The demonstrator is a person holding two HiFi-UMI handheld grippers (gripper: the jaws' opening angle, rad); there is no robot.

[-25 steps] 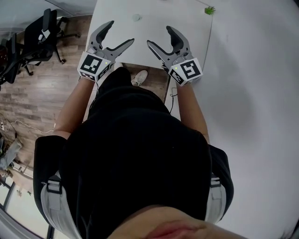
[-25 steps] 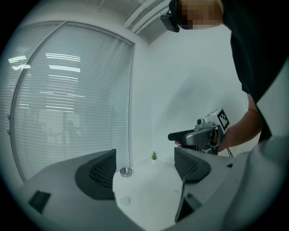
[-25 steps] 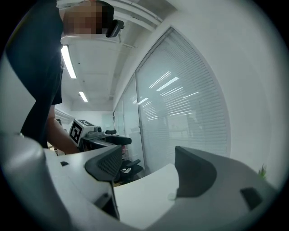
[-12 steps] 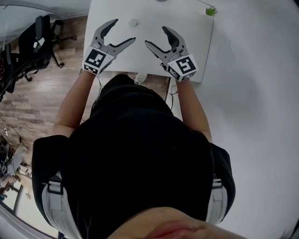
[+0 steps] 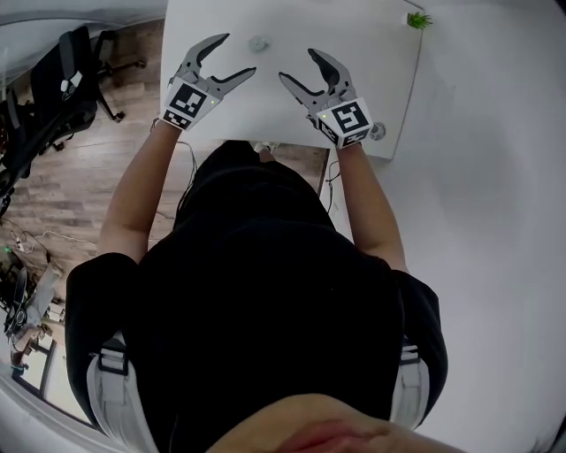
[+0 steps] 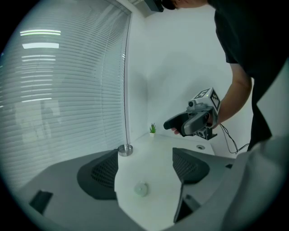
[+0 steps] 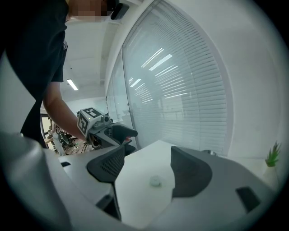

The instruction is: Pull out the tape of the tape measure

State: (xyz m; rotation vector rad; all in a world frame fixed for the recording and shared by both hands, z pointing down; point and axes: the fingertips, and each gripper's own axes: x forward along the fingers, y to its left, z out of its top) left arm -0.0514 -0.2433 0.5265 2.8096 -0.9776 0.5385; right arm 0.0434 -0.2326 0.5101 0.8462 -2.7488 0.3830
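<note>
Both grippers have dropped over the white table. The left gripper hangs wide open and empty. The right gripper has just narrowed its jaws slightly, with nothing between them. The small round tape measure lies untouched just ahead, between the two grippers, so grasping likely comes next.

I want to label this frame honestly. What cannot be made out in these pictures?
The small round thing: too small and pale in all three views to confirm a tape measure; no tape shows.
The table: far edge cut off at the top of the head view.
The plant: too small in the head view for detail.
</note>
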